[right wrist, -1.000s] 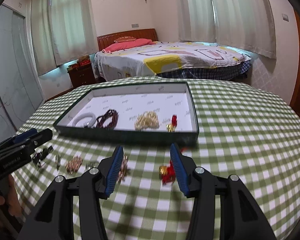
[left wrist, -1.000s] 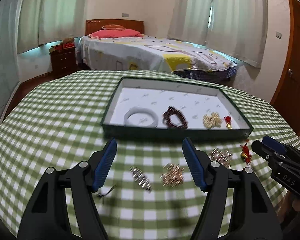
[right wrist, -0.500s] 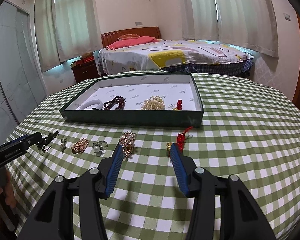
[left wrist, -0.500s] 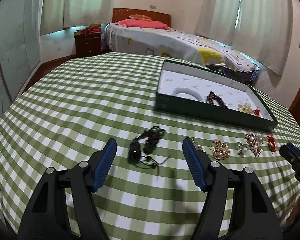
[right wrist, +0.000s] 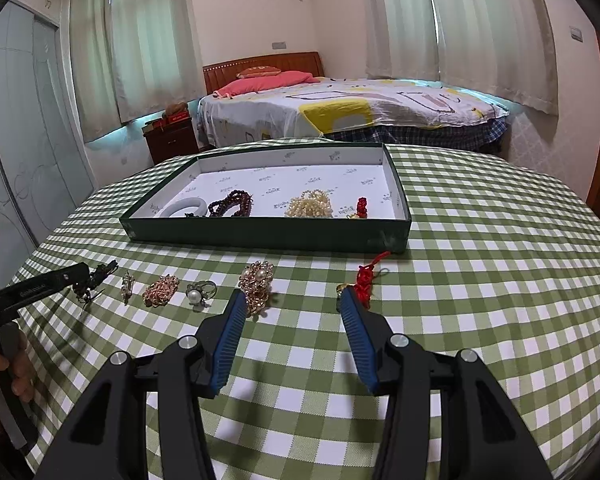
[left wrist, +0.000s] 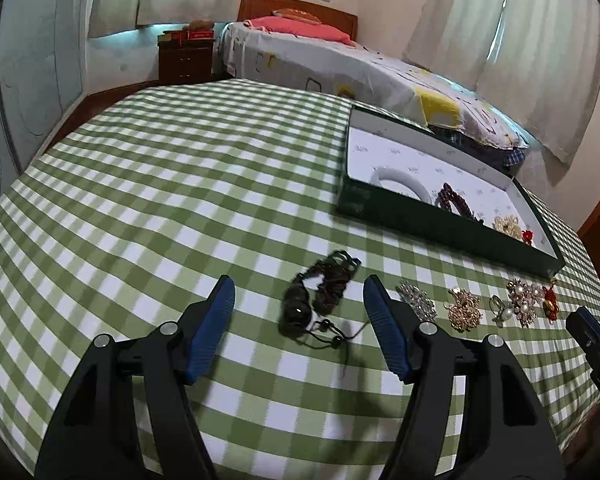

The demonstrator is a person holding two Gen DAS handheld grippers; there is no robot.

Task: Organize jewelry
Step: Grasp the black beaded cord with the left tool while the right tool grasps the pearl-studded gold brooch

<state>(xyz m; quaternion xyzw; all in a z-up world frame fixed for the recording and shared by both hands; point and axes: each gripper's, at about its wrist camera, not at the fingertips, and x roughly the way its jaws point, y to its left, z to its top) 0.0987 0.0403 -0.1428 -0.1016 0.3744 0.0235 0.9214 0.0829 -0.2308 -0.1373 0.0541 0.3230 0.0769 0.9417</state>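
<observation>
A dark green jewelry box [right wrist: 260,236] [left wrist: 440,224] with a white lining holds a white bangle [right wrist: 184,210], dark red beads [right wrist: 232,208], a pearl cluster [right wrist: 310,208] and a red charm [right wrist: 361,208]. Loose pieces lie in a row before it: a black cord necklace [left wrist: 320,296] [right wrist: 94,280], a silver brooch [left wrist: 416,302], a gold brooch [left wrist: 464,312], a pearl ring [right wrist: 198,294], a pearl-and-gold brooch [right wrist: 256,282], a red knot charm [right wrist: 366,280]. My left gripper [left wrist: 300,304] is open around the black necklace. My right gripper [right wrist: 292,308] is open between the brooch and red charm.
The round table wears a green-and-white checked cloth [left wrist: 160,200]. A bed [right wrist: 360,108] and a dark wooden nightstand [right wrist: 170,140] stand beyond it. A hand [right wrist: 8,368] holds the left gripper at the table's left edge.
The left gripper swung left from the brooches to the black necklace and came close to it. The right gripper pulled back and up from the red charm.
</observation>
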